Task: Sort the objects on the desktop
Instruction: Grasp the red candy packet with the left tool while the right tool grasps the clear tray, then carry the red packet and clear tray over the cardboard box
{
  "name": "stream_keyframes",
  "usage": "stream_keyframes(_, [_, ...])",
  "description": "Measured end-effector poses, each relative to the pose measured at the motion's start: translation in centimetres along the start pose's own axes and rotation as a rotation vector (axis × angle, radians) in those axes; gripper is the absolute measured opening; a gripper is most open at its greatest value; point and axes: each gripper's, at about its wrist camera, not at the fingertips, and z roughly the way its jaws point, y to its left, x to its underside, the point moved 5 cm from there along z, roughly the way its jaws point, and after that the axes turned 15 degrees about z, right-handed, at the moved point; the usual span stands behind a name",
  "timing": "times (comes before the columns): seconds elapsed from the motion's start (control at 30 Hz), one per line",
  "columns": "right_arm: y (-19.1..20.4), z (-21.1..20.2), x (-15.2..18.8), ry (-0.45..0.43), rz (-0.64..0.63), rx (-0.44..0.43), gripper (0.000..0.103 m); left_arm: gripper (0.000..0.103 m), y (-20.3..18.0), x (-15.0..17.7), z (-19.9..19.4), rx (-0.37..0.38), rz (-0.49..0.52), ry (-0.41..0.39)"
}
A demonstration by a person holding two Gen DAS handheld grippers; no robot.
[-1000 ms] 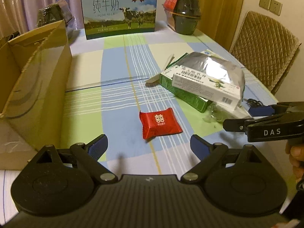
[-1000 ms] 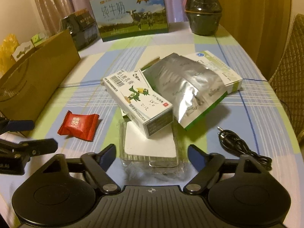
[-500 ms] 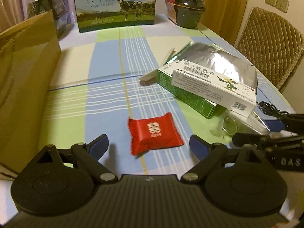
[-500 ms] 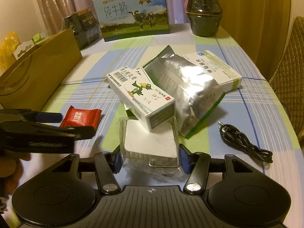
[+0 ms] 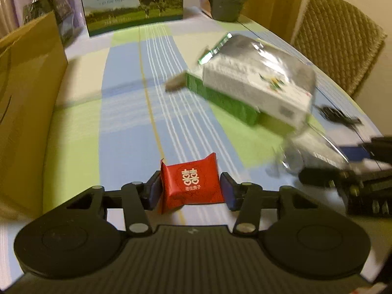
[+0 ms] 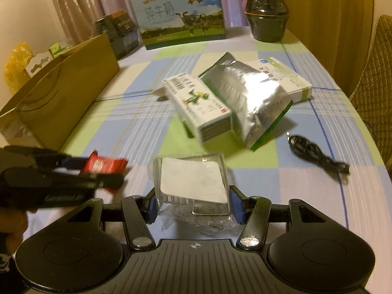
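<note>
My left claw (image 5: 191, 191) is closing on the red candy packet (image 5: 192, 183) low over the counter (image 5: 127, 132), my right claw (image 6: 193, 205) clamps the clear plastic case (image 6: 191, 181); I should squeeze centred, then lift straight

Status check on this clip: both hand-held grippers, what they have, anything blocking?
Left hand-held gripper closing on red candy packet. Right hand-held gripper clamped on clear plastic packet. Box pile and black cable clear of both.
</note>
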Motion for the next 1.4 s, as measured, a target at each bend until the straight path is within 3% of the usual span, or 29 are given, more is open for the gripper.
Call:
stream_keyframes(0.1, [0.6,-0.7,1.2,-0.005,-0.011,0.007,0.054,0.045,-0.6,2.1,-2.0,0.038,0.008,0.013])
stream_keyframes(0.2, [0.8,-0.9,1.9,-0.013,-0.008,0.015,0.054,0.048,-1.0,3.6,-3.3,0.027,0.01,0.024])
stream_keyframes(0.33, [1.3,-1.1,2.3,-0.038,-0.045,0.039,0.054,0.069,-1.1,4.5,-4.3,-0.033,-0.001,0.032])
stream_keyframes(0.43, [1.3,-1.1,2.3,-0.039,-0.05,0.033,0.056,0.07,-1.3,4.7,-4.8,-0.081,0.004,0.026])
stream_keyframes(0.6, [1.0,-1.1,2.1,-0.05,-0.042,0.03,0.072,0.067,-1.4,4.4,-4.3,-0.134,0.018,0.023])
stream_keyframes(0.73, [0.9,-1.0,2.1,-0.048,-0.032,0.017,0.076,0.05,-1.9,4.1,-3.9,-0.141,0.045,0.006])
stream_keyframes(0.83, [1.0,-1.0,2.1,-0.049,-0.036,0.014,0.077,0.047,-2.2,3.8,-4.1,-0.146,0.058,0.005])
stream_keyframes(0.9, [1.1,-0.9,2.1,-0.047,-0.032,0.011,0.078,0.05,-2.2,3.8,-4.5,-0.148,0.051,0.001])
stream_keyframes(1.0, [1.0,-0.8,2.2,-0.045,-0.027,0.013,0.079,0.064,-2.6,3.8,-5.5,-0.204,0.097,-0.021])
stream_keyframes(1.23, [0.7,-0.8,2.3,-0.04,-0.025,0.02,0.08,0.066,-3.3,4.2,-4.2,-0.182,0.097,0.005])
stream_keyframes(1.4, [0.8,-0.8,2.4,-0.039,-0.026,0.012,0.08,0.048,-3.0,4.2,-3.9,-0.18,0.089,-0.018])
